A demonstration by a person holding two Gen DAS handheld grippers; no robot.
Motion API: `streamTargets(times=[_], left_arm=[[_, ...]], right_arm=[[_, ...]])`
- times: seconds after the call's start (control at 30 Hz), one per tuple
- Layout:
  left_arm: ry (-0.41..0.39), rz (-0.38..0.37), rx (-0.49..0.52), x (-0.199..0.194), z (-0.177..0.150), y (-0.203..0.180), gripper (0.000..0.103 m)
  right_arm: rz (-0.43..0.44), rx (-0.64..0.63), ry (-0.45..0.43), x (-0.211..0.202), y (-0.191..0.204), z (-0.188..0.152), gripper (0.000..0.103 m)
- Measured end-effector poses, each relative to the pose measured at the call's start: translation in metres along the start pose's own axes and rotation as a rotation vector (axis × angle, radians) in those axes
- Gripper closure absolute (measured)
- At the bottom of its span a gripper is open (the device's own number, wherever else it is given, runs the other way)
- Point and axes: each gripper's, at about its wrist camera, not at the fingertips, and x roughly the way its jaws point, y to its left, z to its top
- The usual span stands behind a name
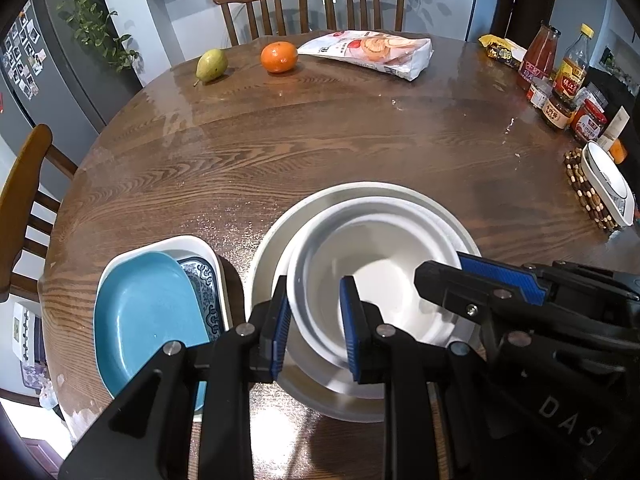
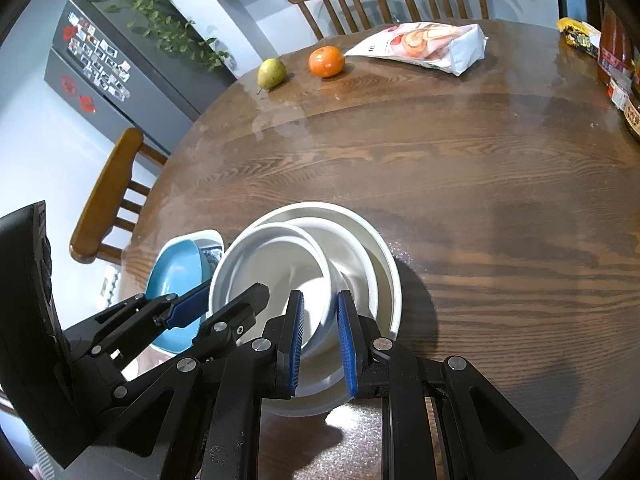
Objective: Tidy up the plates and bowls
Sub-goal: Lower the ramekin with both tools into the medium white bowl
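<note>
A white bowl [image 1: 380, 280] sits inside a larger pale bowl [image 1: 264, 256] on the near part of the round wooden table [image 1: 320, 140]. My left gripper [image 1: 314, 300] is shut on the white bowl's left rim, one blue pad outside and one inside. My right gripper [image 1: 440, 266] clamps the opposite rim. In the right wrist view the white bowl [image 2: 272, 268] looks tilted inside the stack, with another white bowl [image 2: 352, 256] under it and the large bowl [image 2: 386, 264] outermost. There my right gripper [image 2: 320, 300] straddles the wall and my left gripper [image 2: 236, 288] holds the far side.
A blue plate [image 1: 148, 312] lies on a blue-patterned plate [image 1: 204, 280] in a white dish [image 1: 188, 242] at the near left. A pear [image 1: 212, 65], an orange [image 1: 279, 57] and a snack bag [image 1: 372, 52] sit at the far edge. Bottles and jars [image 1: 560, 80] and a white dish on a beaded mat [image 1: 608, 184] stand right.
</note>
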Motion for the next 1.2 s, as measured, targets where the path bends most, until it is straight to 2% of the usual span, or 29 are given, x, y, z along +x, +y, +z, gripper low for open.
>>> streamTargets(times=[0.5,1.2], left_arm=[[0.006,0.006,0.003,0.0031,0.0013,0.0006,0.082],[0.016,0.011,0.02,0.0049,0.0018,-0.0017,0.082]], right_arm=[[-0.005,-0.002,0.005,0.0024,0.001,0.0013,0.083],[-0.055,-0.038,0.011,0.0038,0.0069,0.0043,0.083]])
